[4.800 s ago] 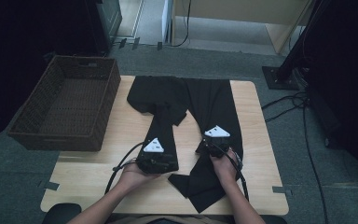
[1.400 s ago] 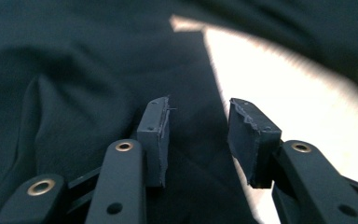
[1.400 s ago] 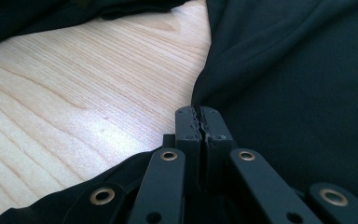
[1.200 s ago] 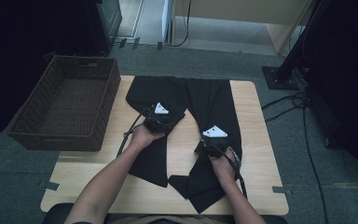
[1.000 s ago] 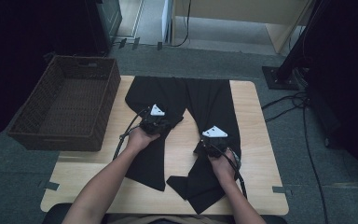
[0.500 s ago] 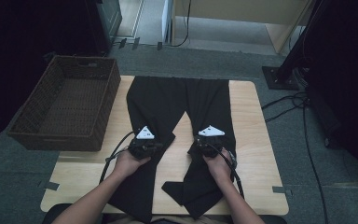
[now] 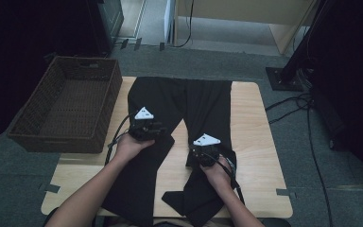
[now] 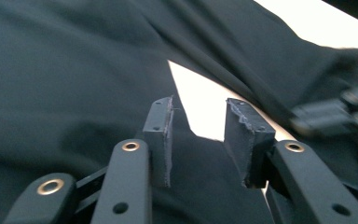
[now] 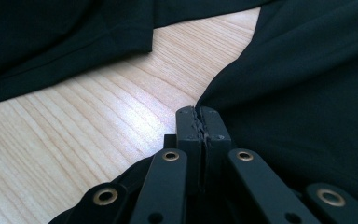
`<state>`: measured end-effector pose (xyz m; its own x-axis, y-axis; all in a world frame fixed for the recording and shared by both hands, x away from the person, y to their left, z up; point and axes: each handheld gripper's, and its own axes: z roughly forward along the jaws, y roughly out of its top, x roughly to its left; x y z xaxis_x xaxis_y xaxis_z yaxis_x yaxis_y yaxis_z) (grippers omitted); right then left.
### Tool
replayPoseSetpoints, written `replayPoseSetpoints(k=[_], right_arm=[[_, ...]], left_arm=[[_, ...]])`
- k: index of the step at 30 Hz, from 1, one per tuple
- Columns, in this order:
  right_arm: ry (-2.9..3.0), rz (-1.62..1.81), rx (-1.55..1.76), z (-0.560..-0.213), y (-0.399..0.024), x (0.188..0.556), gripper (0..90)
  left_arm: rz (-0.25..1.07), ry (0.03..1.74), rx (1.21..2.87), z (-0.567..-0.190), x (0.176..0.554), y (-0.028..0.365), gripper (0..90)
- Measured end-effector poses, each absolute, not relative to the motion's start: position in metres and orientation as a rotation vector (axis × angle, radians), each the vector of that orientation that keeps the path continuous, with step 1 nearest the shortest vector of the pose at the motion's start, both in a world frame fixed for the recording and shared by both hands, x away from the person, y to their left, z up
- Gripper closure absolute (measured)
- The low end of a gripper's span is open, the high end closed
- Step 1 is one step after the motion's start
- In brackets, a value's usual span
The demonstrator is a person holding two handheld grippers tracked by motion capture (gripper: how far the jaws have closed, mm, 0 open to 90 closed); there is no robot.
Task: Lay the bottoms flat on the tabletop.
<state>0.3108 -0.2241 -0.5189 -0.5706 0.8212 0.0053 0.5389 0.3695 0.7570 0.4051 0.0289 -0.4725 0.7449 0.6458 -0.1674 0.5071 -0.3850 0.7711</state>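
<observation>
While the black trousers (image 7: 184, 123) are lying spread across the light wooden desk (image 7: 250, 142), waistband toward the top of the frame and both legs running down past the near edge, the person is working at them with a gripper in each hand. The left gripper (image 7: 152, 129) is hovering over the left-hand leg near the crotch; its jaws have just been opening, and in the left gripper view (image 8: 209, 140) they are standing apart with nothing between the pads, bare desk and cloth showing through the gap. The right gripper (image 7: 199, 150) is sitting at the inner edge of the right-hand leg, lower and right of centre. In the right gripper view (image 9: 198, 122) its jaws are clenched, the pads meeting right at the hem line; whether any cloth is actually caught between them I cannot tell.

A brown wicker basket (image 7: 42, 137) is standing beside the desk at the left of the frame.

From where I am standing, the risks look like these. If the right gripper is pinching only a sliver of edge, a pull could be slipping it free and leaving that leg crooked. With the left leg let go, tugging from one side alone could be dragging the whole garment askew or bunching the crotch. The overhanging legs could also be sliding the trousers off the near edge.
</observation>
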Motion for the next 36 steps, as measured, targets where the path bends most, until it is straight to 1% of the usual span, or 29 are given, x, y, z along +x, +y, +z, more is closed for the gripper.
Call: replayPoseSetpoints(k=[1, 3, 5, 8, 12, 16, 19, 20, 21, 27, 28, 30, 31, 32, 35, 36], right_arm=[[2.261, 1.045, 1.178, -0.519, -0.225, 0.311, 88.8], [2.261, 1.048, 1.177, -0.520, -0.225, 0.311, 88.8], [2.258, 1.050, 1.177, -0.520, -0.225, 0.310, 88.7], [2.255, 1.061, 1.174, -0.521, -0.226, 0.311, 88.7], [2.251, 1.067, 1.173, -0.521, -0.226, 0.311, 88.2], [2.244, 1.075, 1.184, -0.522, -0.227, 0.311, 87.6], [2.242, 1.072, 1.185, -0.522, -0.227, 0.311, 87.2], [2.241, 1.070, 1.184, -0.522, -0.226, 0.311, 87.1], [2.240, 1.069, 1.185, -0.522, -0.226, 0.311, 87.0], [2.235, 1.071, 1.191, -0.522, -0.227, 0.313, 86.6], [2.236, 1.072, 1.194, -0.522, -0.227, 0.313, 86.4], [2.236, 1.066, 1.188, -0.522, -0.229, 0.314, 85.8], [2.236, 1.066, 1.188, -0.522, -0.229, 0.314, 85.8], [2.236, 1.062, 1.186, -0.521, -0.232, 0.316, 86.0], [2.235, 1.058, 1.215, -0.520, -0.238, 0.321, 86.4], [2.230, 1.056, 1.217, -0.520, -0.240, 0.323, 86.5]], left_arm=[[0.222, 0.871, 2.094, -0.477, 0.419, 0.027, 61.3], [0.251, 0.863, 2.128, -0.482, 0.430, 0.028, 60.2], [0.257, 0.868, 2.154, -0.489, 0.442, 0.031, 59.4], [0.250, 0.926, 2.155, -0.499, 0.455, 0.036, 57.2], [0.236, 0.963, 2.173, -0.508, 0.460, 0.039, 55.7], [0.321, 0.908, 2.171, -0.513, 0.452, 0.039, 54.5], [0.330, 0.916, 2.149, -0.515, 0.447, 0.039, 54.1], [0.335, 0.918, 2.146, -0.516, 0.445, 0.040, 55.0], [0.337, 0.920, 2.142, -0.516, 0.443, 0.041, 58.3], [0.323, 0.909, 2.141, -0.516, 0.434, 0.044, 87.3], [0.318, 0.911, 2.146, -0.516, 0.433, 0.042, 87.9], [0.238, 0.914, 2.164, -0.513, 0.431, 0.040, 88.8], [0.238, 0.914, 2.164, -0.513, 0.431, 0.040, 89.1], [0.156, 0.885, 2.164, -0.510, 0.426, 0.034, 89.1], [0.100, 0.855, 2.086, -0.502, 0.417, 0.023, 89.2], [0.100, 0.855, 2.086, -0.502, 0.417, 0.023, 89.2]])
